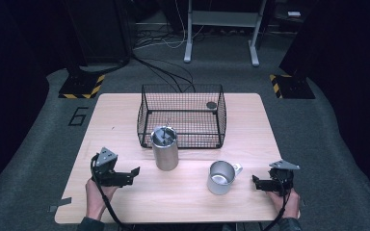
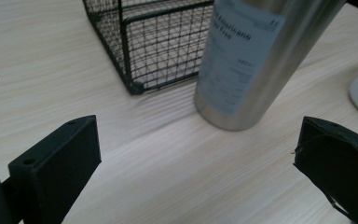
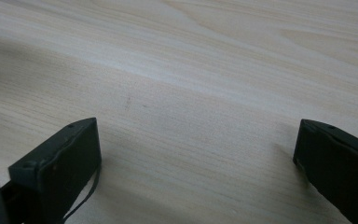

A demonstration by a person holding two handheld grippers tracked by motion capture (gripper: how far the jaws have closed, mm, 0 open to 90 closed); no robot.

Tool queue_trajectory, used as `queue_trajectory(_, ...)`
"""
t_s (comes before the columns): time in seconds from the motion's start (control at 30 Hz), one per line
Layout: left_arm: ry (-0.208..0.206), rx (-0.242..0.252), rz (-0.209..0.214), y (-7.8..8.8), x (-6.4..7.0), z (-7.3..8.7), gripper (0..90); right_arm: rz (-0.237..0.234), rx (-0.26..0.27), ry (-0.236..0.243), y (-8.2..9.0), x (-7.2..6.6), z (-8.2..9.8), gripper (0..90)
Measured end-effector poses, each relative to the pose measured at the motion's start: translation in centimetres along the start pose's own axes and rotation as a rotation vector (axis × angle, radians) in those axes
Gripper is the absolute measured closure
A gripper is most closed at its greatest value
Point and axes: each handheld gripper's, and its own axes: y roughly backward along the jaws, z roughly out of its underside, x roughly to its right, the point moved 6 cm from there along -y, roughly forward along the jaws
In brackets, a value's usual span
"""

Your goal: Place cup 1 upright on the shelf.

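While left claw (image 1: pixel 136 172) gapes empty, steel bottle (image 1: pixel 165 147) stands just beyond.

a pale wooden bench (image 1: pixel 183 202) stands on grey carpet (image 1: pixel 318 144) in a dim room, with black cables (image 1: pixel 166 67) trailing toward a grey metal frame (image 1: pixel 221 29), yellow-and-black striped bases (image 1: pixel 82 86) at both sides, and dark curtains behind.

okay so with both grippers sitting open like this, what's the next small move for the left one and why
Probably ease the left gripper forward toward the steel bottle. Its jaws stand wide open with nothing between them, and the bottle stands upright just ahead, in front of the wire basket, nearer than the steel mug by the open right gripper.
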Motion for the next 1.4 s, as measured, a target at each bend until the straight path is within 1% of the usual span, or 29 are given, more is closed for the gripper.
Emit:
queue_trajectory(0.03,0.000,0.000,0.000,0.0,0.0,0.0,0.0,0.000,0.000,0.000,0.0,0.0,0.0,0.3)
queue_trajectory(0.07,-0.012,0.009,0.012,-0.1,0.5,-0.7,0.0,0.000,0.000,0.000,0.0,0.0,0.0,0.2)
queue_trajectory(0.1,-0.012,0.009,0.012,-0.1,0.5,-0.7,0.0,0.000,0.000,0.000,0.0,0.0,0.0,0.2)
queue_trajectory(0.17,-0.024,0.018,0.022,-0.4,1.1,-1.4,0.0,0.000,0.000,0.000,0.0,0.0,0.0,0.3)
queue_trajectory(0.2,-0.039,0.021,0.033,-0.6,1.5,-2.0,0.0,0.000,0.000,0.001,0.0,0.0,0.0,0.3)
queue_trajectory(0.27,-0.052,0.028,0.039,-0.8,2.0,-2.6,0.0,0.000,0.002,0.003,0.0,0.0,0.0,0.3)
queue_trajectory(0.3,-0.052,0.028,0.039,-0.8,2.0,-2.6,0.0,0.000,0.002,0.003,0.0,0.0,0.0,0.3)
queue_trajectory(0.33,-0.067,0.021,0.046,-0.9,2.2,-2.9,0.0,0.000,0.002,0.003,0.0,0.0,0.0,0.3)
queue_trajectory(0.37,-0.072,0.020,0.054,-1.0,2.4,-3.2,0.0,0.000,0.002,0.003,0.0,0.0,0.0,0.3)
queue_trajectory(0.4,-0.083,0.027,0.062,-1.2,2.9,-3.9,0.0,0.001,0.002,0.003,0.0,0.0,0.0,0.3)
queue_trajectory(0.53,-0.096,0.031,0.075,-1.5,3.5,-4.7,0.0,0.001,0.001,0.000,0.0,0.0,0.0,0.3)
queue_trajectory(0.57,-0.103,0.035,0.084,-1.8,3.9,-5.3,0.0,0.000,0.000,0.000,0.0,0.0,0.0,0.3)
queue_trajectory(0.67,-0.119,0.027,0.093,-2.2,4.3,-5.9,0.0,0.001,0.002,0.003,0.0,0.0,0.0,0.3)
queue_trajectory(0.7,-0.117,0.027,0.097,-2.4,4.4,-6.1,0.0,0.000,0.001,0.003,0.0,0.0,0.0,0.3)
queue_trajectory(0.73,-0.119,0.030,0.092,-2.7,4.5,-6.3,0.0,0.000,0.001,0.003,0.0,0.0,0.0,0.3)
queue_trajectory(0.77,-0.120,0.022,0.093,-3.1,4.6,-6.6,0.0,0.000,0.001,0.003,0.0,0.0,0.0,0.3)
queue_trajectory(0.8,-0.113,0.026,0.090,-3.3,4.6,-6.8,0.0,0.001,0.002,0.003,0.0,0.0,0.0,0.3)
queue_trajectory(0.9,-0.112,0.027,0.094,-3.8,4.7,-7.1,0.0,0.000,0.001,0.004,0.0,0.0,0.0,0.3)
queue_trajectory(0.93,-0.127,0.020,0.095,-4.0,4.6,-7.3,0.0,0.000,0.001,0.002,0.0,0.0,0.0,0.3)
queue_trajectory(1.0,-0.113,0.025,0.106,-4.3,4.8,-7.6,0.0,0.001,0.000,-0.002,0.0,0.0,0.0,0.3)
queue_trajectory(1.03,-0.113,0.029,0.102,-4.6,4.8,-7.7,0.0,0.000,0.000,0.000,0.0,0.0,0.0,0.3)
queue_trajectory(1.07,-0.112,0.031,0.106,-4.8,4.9,-7.8,0.0,-0.001,0.001,-0.006,0.0,-0.1,0.0,0.3)
queue_trajectory(1.1,-0.111,0.028,0.107,-4.9,4.9,-7.9,0.0,0.001,0.001,0.001,0.0,0.0,0.0,0.4)
queue_trajectory(1.2,-0.112,0.025,0.107,-5.3,4.9,-7.9,0.0,0.001,0.002,-0.001,0.0,0.0,0.0,0.4)
queue_trajectory(1.27,-0.121,0.031,0.110,-5.9,4.8,-8.0,0.0,0.000,0.001,0.000,0.0,0.0,0.0,0.4)
queue_trajectory(1.4,-0.113,0.042,0.116,-6.3,4.9,-8.1,0.0,0.001,0.001,-0.001,0.0,0.0,0.0,0.4)
